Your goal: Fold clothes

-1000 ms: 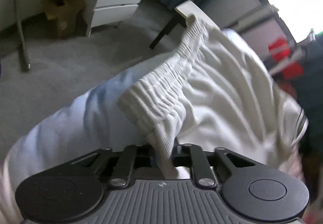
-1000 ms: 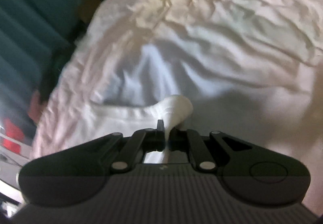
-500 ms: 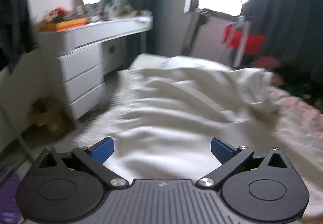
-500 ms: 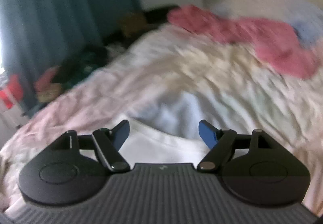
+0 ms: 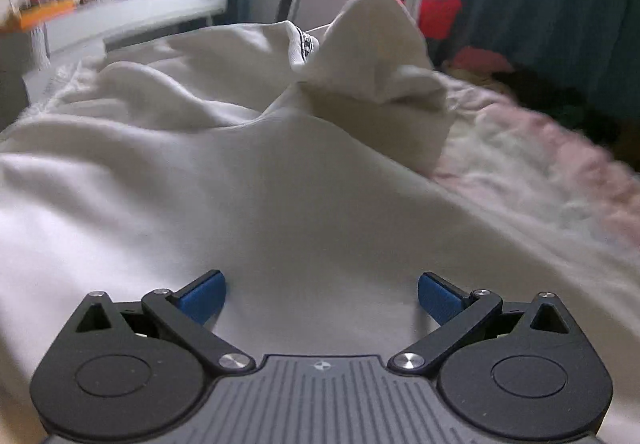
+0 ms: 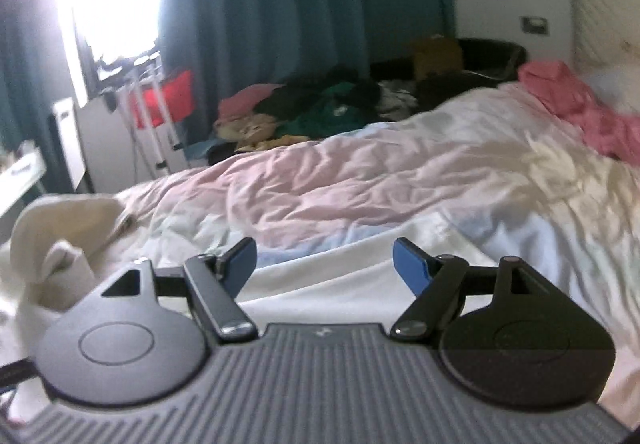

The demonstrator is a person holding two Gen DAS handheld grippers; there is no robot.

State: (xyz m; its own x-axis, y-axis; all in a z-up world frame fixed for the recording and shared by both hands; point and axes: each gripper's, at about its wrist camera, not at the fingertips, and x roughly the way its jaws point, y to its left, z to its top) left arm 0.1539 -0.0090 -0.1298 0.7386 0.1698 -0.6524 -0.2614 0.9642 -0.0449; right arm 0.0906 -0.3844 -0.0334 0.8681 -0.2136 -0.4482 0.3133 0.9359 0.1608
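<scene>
Both grippers have let go since the earlier frames: a second ago each was clamped on a bunched edge of the white garment (image 5: 248, 180), and now the cloth lies spread on the bed (image 6: 400, 180) with nothing between either pair of pads. The left gripper (image 5: 322, 296) has its jaws at full spread over the near part of the cloth, having just been opening. The right gripper (image 6: 324, 260) also stands open, somewhat less wide, having likewise just been opening, with the garment's near edge below it.

Position of the garment: it fills the left wrist view from 6 o'clock up to centre, and a rumpled part of it, perhaps a hood (image 5: 372, 56), stands up at about 1 o'clock. In the right wrist view that same lump shows at 9 o'clock, with pale bedding running off toward 3 o'clock. A pink garment (image 6: 576, 104) lies at 2 o'clock near the head of the bed, well apart from the work. A heap of dark clothes (image 6: 336, 104) sits beyond the bed at 12 o'clock.

Assessment: the garment appears laid out but not flat. Before any fold, the raised part should be pressed down and the ridges across the middle smoothed. Each gripper should then take a single layer at an outer edge, both lifting together so the crease runs straight. A grip through two layers would drag the underside along.
</scene>
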